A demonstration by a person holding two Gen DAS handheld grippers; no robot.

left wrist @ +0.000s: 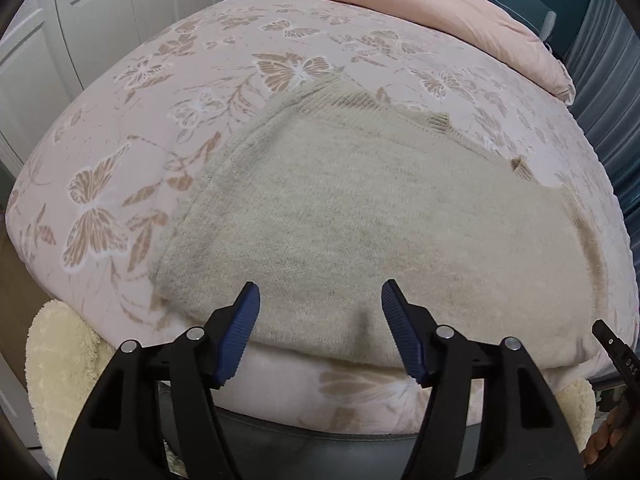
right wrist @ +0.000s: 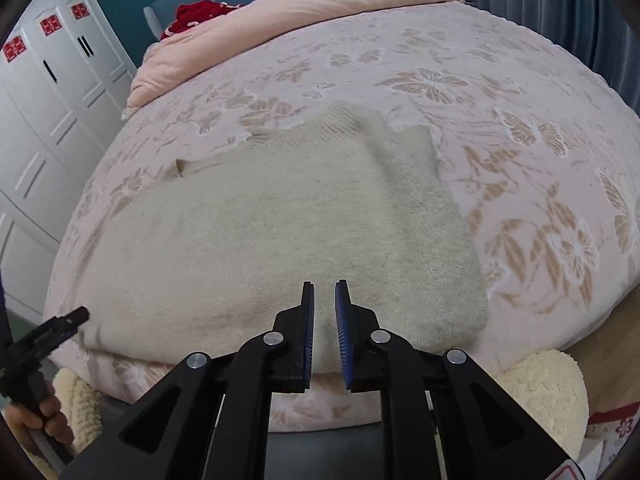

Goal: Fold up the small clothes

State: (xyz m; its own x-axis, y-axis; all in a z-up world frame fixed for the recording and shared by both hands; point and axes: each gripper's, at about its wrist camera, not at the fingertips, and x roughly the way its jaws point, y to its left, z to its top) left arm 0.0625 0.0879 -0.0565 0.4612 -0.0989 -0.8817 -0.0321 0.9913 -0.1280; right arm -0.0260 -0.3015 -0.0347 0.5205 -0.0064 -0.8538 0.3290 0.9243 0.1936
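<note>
Beige knit sweater (left wrist: 360, 216) lies flat on the pink butterfly-print bedspread (left wrist: 132, 128), folded into a rough rectangle. Ribbed hem/collar edge at the far side, fuzzy plain knit facing up. Near edge sits right at the bed's front edge. Surface mostly smooth, slight crease mid-front.

Bed (left wrist: 132, 128) w/ pink butterfly-print cover carries 1 beige knit garment (left wrist: 360, 216) (folded flat) & pink quilt (left wrist: 440, 12).

Both wrist views look steeply down from the bed's (left wrist: 120, 152) near edge, close in. Left covers the near-left, right the near-right; shared: the cream knit garment (left wrist: 360, 216) mid-bed.
</note>
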